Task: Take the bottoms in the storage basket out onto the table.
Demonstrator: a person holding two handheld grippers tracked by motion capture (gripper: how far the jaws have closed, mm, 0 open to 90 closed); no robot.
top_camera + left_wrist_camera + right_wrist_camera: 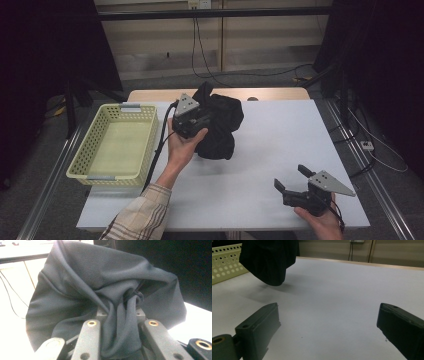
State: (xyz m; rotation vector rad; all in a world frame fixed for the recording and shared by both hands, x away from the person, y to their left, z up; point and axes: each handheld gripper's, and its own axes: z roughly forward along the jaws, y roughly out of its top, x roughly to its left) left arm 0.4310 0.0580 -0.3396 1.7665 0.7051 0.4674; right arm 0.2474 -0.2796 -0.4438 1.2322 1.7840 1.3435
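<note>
A black cloth (pixel 220 125) hangs bunched above the white table (pixel 280 145), lifted off it at the middle left. My left gripper (pixel 200 120) is shut on a fold of the cloth (pixel 120 315), which is pinched between its two jaws and drapes over them. From the right gripper view the cloth (pixel 268 262) hangs with its lowest point just above the table surface (pixel 342 295). My right gripper (pixel 292 181) sits low near the table's front right edge, held by a hand, its jaws wide apart with nothing between them (pixel 329 327).
A pale yellow perforated basket (pixel 117 145) stands on the table's left side, beside the hanging cloth; its wall (pixel 227 262) reaches the left gripper's cable. Cables trail on the floor beyond the table's far edge.
</note>
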